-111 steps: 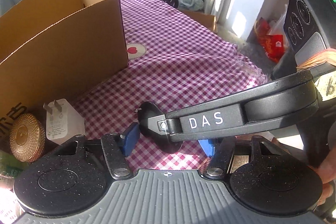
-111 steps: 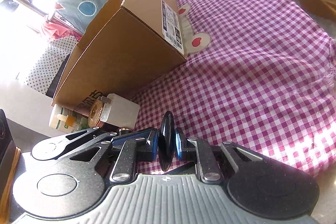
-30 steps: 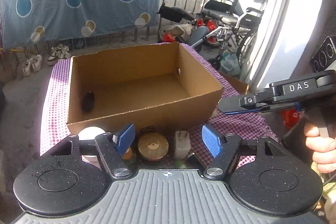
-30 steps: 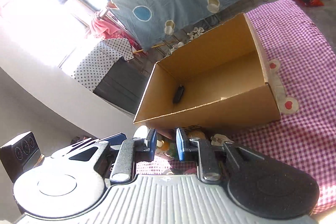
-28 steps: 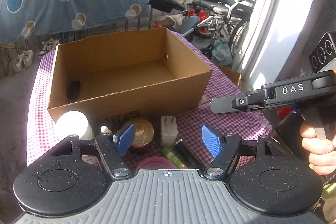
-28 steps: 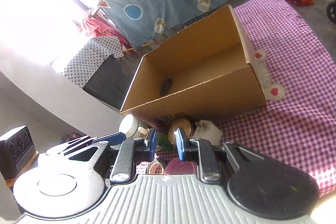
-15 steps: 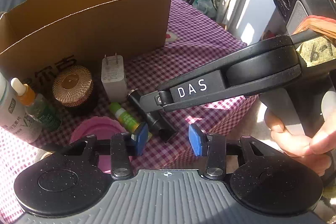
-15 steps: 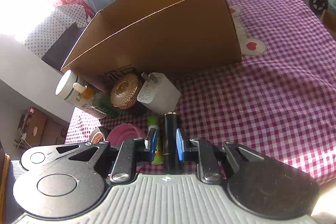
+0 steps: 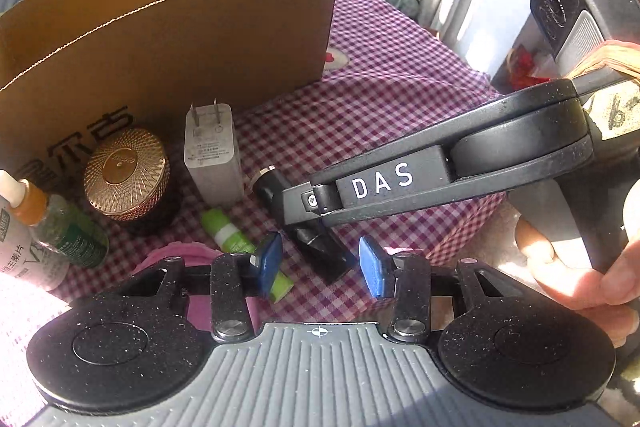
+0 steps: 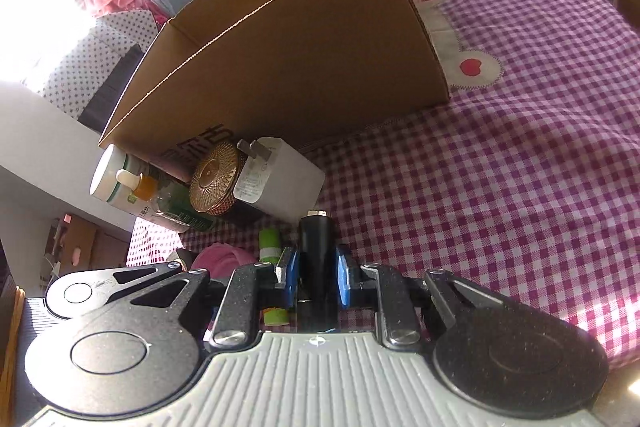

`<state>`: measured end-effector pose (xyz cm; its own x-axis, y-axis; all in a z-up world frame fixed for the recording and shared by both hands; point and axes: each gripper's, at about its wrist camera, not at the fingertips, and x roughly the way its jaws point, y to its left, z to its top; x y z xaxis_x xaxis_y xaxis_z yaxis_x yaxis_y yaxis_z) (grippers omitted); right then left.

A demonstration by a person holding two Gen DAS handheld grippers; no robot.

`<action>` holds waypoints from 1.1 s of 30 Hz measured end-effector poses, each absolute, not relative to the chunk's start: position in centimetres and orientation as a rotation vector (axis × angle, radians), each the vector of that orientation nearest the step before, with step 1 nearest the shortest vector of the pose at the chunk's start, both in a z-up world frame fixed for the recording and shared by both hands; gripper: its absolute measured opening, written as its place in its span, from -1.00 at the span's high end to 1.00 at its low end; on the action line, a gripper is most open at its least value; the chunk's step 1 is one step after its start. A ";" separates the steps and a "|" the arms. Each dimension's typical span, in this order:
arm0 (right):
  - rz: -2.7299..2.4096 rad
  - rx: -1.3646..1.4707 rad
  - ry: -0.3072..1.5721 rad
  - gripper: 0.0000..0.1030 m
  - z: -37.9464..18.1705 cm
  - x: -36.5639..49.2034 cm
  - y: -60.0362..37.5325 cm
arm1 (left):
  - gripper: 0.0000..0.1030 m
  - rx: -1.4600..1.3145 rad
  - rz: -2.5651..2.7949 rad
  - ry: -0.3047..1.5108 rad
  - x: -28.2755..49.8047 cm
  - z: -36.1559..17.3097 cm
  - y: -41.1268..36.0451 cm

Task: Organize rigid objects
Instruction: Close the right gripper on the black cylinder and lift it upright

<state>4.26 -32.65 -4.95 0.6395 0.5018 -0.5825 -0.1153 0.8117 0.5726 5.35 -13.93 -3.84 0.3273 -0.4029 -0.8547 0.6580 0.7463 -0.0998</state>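
Observation:
A black cylinder (image 10: 316, 259) lies on the purple checked cloth in front of the cardboard box (image 10: 304, 67). My right gripper (image 10: 317, 277) has its blue pads on both sides of the cylinder, closed on it; it also shows in the left wrist view (image 9: 308, 217), reaching in from the right over the cylinder (image 9: 304, 227). My left gripper (image 9: 320, 263) is open and empty, just behind the cylinder. A green tube (image 9: 240, 247), a white charger (image 9: 210, 155) and a gold-lidded jar (image 9: 126, 173) lie beside it.
A green bottle with an orange neck (image 9: 52, 223), a white bottle (image 10: 112, 175) and a pink lid (image 9: 176, 259) lie at the left. The cardboard box (image 9: 160, 27) stands open behind the items. Bicycles and a wheelchair stand beyond the table.
Both grippers came down from above the box to the items in front of it. The right gripper's pads have closed in around the black cylinder.

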 end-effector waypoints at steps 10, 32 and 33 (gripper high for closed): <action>0.382 0.572 0.813 0.58 -5.2 4.4 -34.2 | 0.13 0.330 -0.692 1.020 6.1 -4.8 -15.6; 0.375 0.576 0.655 0.54 -2.3 0.5 -34.4 | 0.13 0.317 -0.677 0.862 3.4 -0.2 -15.3; 0.372 0.567 0.632 0.54 -1.5 -0.1 -34.4 | 0.13 0.321 -0.679 0.839 3.1 0.4 -15.3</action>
<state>-0.13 -34.39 -1.49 0.7496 0.4879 -0.4472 -0.1545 0.7861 0.5985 3.05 -15.32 0.43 0.4764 -0.4236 -0.7705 0.6655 0.7464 0.0012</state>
